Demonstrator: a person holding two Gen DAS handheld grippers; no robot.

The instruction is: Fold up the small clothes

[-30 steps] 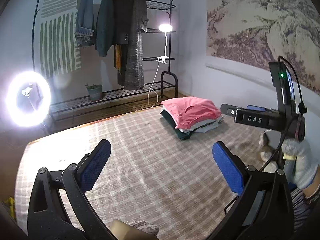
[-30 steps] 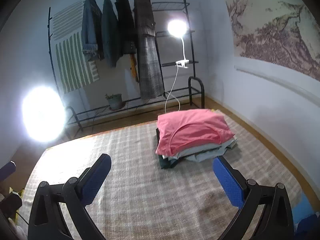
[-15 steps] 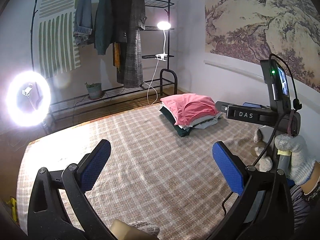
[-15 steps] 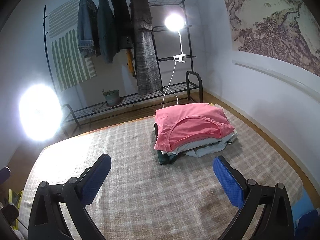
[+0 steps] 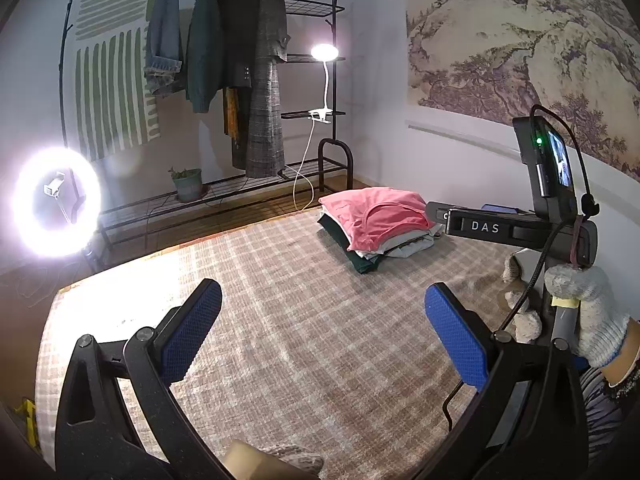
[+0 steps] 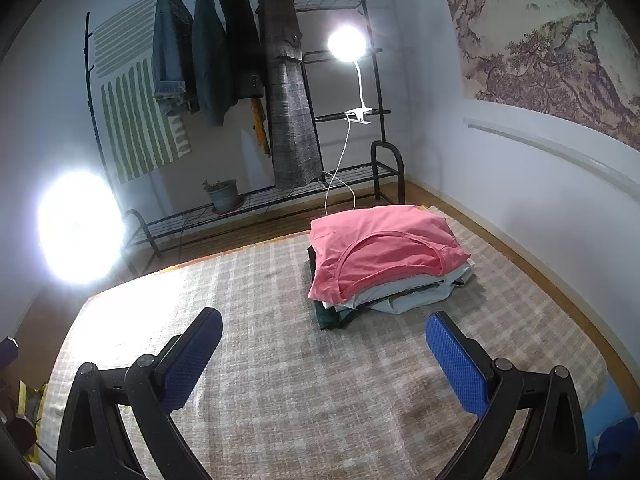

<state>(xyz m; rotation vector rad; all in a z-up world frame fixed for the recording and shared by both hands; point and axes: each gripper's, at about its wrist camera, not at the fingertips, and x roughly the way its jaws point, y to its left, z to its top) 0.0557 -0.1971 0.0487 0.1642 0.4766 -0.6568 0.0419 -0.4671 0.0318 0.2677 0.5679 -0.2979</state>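
Pink top (image 6: 380, 248) capping the folded clothes stack (image 6: 394, 296) on the plaid rug (image 6: 280, 380), ahead and right of my left tool (image 5: 323, 332), just beyond my right tool (image 6: 324, 356), both spread wide, holding nothing.

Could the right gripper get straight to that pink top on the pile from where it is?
Probably yes. The right gripper is open and empty, and only bare checked rug lies between it and the pink top, which sits uncovered on top of the folded pile. Nothing blocks the way.
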